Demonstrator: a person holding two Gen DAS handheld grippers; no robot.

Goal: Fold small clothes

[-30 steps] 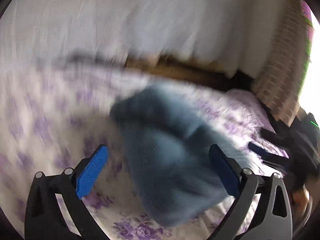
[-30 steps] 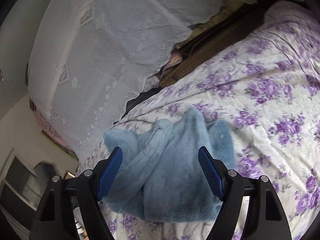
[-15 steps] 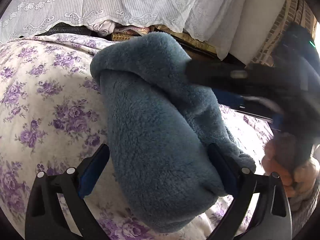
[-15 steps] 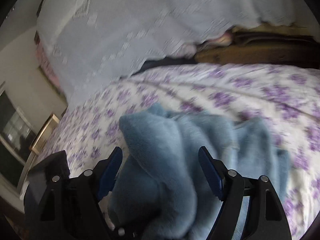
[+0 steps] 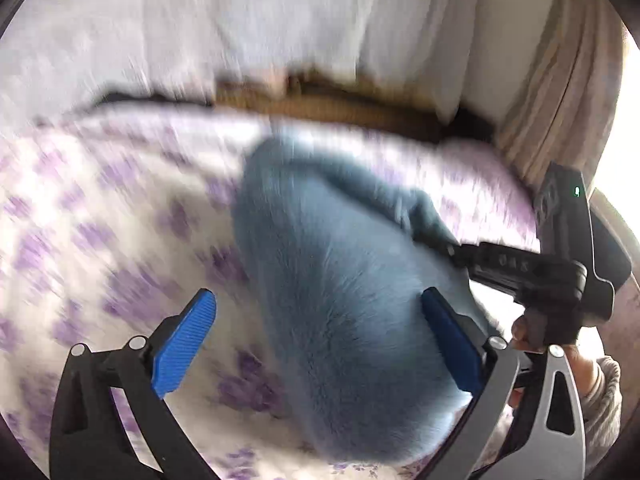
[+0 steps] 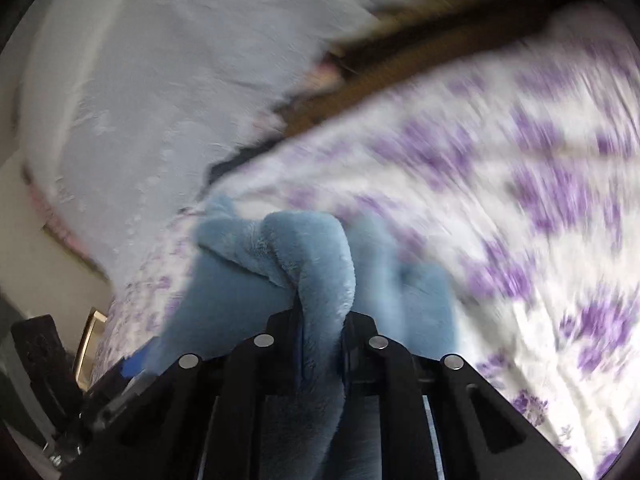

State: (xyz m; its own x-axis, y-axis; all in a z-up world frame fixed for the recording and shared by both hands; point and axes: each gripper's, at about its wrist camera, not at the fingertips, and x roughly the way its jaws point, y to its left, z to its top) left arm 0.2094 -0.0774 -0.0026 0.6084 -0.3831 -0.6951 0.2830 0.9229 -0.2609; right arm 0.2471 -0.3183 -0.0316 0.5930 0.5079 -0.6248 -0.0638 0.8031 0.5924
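I'm looking at a bed under a white sheet point(image 5: 100, 216) printed with purple flowers; beyond its far edge hangs a pale lace cloth point(image 6: 160, 92), with a strip of brown wood point(image 5: 340, 106) between them. Both views are blurred. The garment point(image 5: 340, 300), a fluffy blue piece, lies bunched on the sheet, nearer my right side of the bed. My left gripper point(image 5: 320, 344) stands wide open low over it: the right pad point(image 5: 450, 344) sits against the garment's right flank, the left pad point(image 5: 186, 344) is well clear over bare sheet, so nothing is pinched. My right gripper point(image 6: 322, 344) is closing, and its jaws already squeeze a thick rolled fold of the garment point(image 6: 316, 272) that runs up between them and bends away to the far left. In the left view that right gripper point(image 5: 448, 246) reaches in from the right, its tip buried in the garment's far right edge, with the hand point(image 5: 576, 360) and a grey sleeve point(image 5: 604, 400) below it.
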